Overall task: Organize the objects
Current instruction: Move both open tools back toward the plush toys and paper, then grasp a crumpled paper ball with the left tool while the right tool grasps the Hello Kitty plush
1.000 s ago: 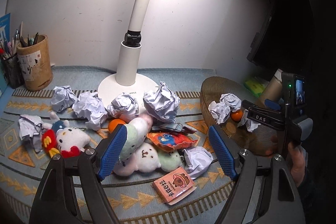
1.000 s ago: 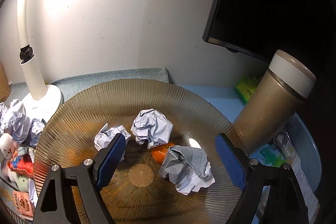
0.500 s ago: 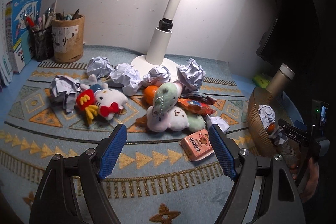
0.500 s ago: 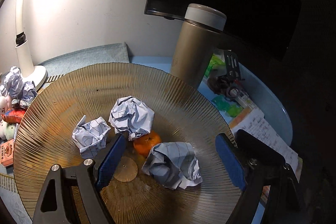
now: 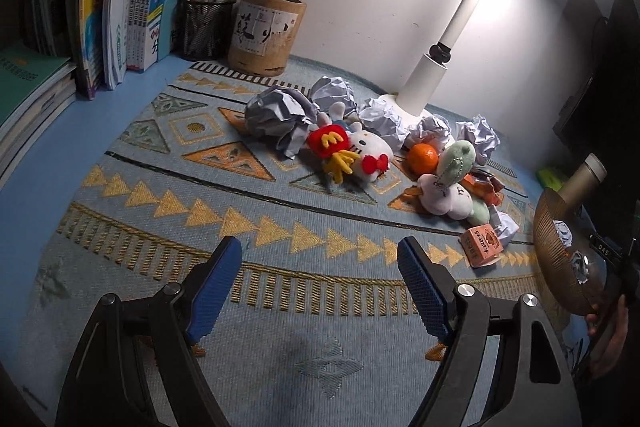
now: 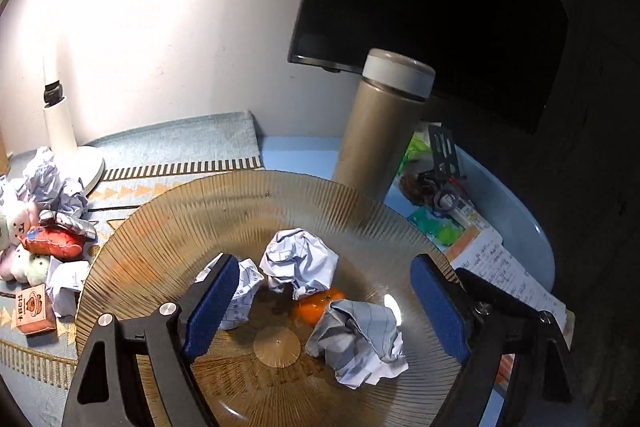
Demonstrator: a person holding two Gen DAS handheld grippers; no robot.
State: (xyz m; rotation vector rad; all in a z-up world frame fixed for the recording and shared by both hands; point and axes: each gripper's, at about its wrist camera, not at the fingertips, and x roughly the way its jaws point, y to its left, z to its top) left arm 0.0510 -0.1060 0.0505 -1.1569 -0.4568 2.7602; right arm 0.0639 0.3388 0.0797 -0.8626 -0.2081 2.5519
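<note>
Left wrist view: the left gripper [image 5: 320, 255] hangs spread and empty over the patterned mat [image 5: 168, 187], the toy-and-paper pile [image 5: 360, 147] at one o'clock. Right wrist view: the right gripper [image 6: 324, 291], released, hovers above the ribbed plate [image 6: 168, 239] holding crumpled paper balls [image 6: 298, 263] and a tangerine [image 6: 316, 307]; thermos [image 6: 380, 123] at twelve o'clock.

Each black claw [image 5: 320, 283] [image 6: 325, 301] carries blue ribbed pads [image 5: 420, 291] and silver screws [image 5: 463, 289].
</note>
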